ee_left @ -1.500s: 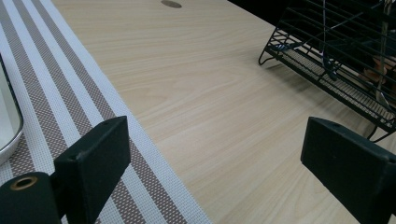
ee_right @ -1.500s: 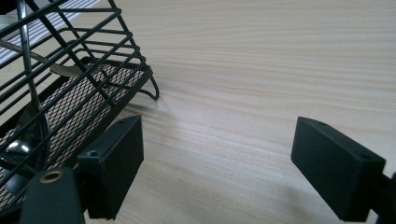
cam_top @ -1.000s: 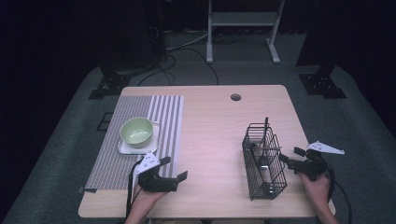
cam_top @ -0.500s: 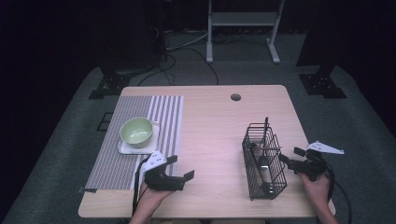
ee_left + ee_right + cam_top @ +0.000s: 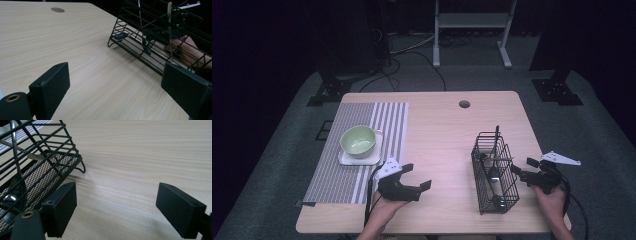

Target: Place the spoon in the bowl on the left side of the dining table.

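A black wire basket (image 5: 494, 172) stands on the right part of the wooden table (image 5: 447, 125), with several utensils upright in it, one dark handle (image 5: 497, 134) rising above the rim. My left gripper (image 5: 417, 176) is open near the front edge, pointing right at the basket (image 5: 155, 37), well apart from it. My right gripper (image 5: 523, 169) is open just right of the basket, close to its side. In the right gripper view the basket (image 5: 37, 165) sits left of the open gripper (image 5: 117, 207) and a metal spoon (image 5: 17, 185) lies inside. Nothing is between either gripper's jaws.
A green bowl (image 5: 358, 140) rests on a white square plate (image 5: 343, 160) on a striped placemat (image 5: 387, 130) at the table's left. A round cable hole (image 5: 464, 104) lies near the far edge. A person's hand (image 5: 187, 47) shows behind the basket.
My left gripper has moved a little to the right, toward the table's middle, and stayed open. The right gripper and the basket have not moved.
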The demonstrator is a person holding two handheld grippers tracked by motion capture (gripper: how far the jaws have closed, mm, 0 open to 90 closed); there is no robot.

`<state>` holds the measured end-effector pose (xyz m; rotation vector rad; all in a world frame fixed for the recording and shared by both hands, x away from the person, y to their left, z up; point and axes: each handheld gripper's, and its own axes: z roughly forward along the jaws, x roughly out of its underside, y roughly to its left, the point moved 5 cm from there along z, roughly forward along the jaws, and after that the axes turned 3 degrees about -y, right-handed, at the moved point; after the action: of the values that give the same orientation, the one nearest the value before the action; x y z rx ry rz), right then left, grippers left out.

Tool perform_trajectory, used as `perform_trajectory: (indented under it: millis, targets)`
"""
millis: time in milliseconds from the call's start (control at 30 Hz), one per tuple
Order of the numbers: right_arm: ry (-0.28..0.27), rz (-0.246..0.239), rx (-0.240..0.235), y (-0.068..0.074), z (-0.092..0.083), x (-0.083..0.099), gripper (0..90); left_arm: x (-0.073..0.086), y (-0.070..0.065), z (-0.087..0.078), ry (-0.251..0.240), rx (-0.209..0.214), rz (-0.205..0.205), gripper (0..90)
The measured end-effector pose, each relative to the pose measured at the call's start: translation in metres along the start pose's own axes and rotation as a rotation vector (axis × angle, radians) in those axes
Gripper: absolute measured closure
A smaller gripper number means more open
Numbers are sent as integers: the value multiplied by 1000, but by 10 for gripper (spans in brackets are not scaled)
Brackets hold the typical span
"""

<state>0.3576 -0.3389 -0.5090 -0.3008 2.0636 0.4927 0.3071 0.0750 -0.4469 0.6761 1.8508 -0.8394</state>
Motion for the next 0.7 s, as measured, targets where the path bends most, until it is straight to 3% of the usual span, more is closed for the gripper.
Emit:
perform_trajectory:
  millis: [700]
  targets:
    - [-2,-3,-5,0,0,0,160,-16,-30,31,4,89,18,76]
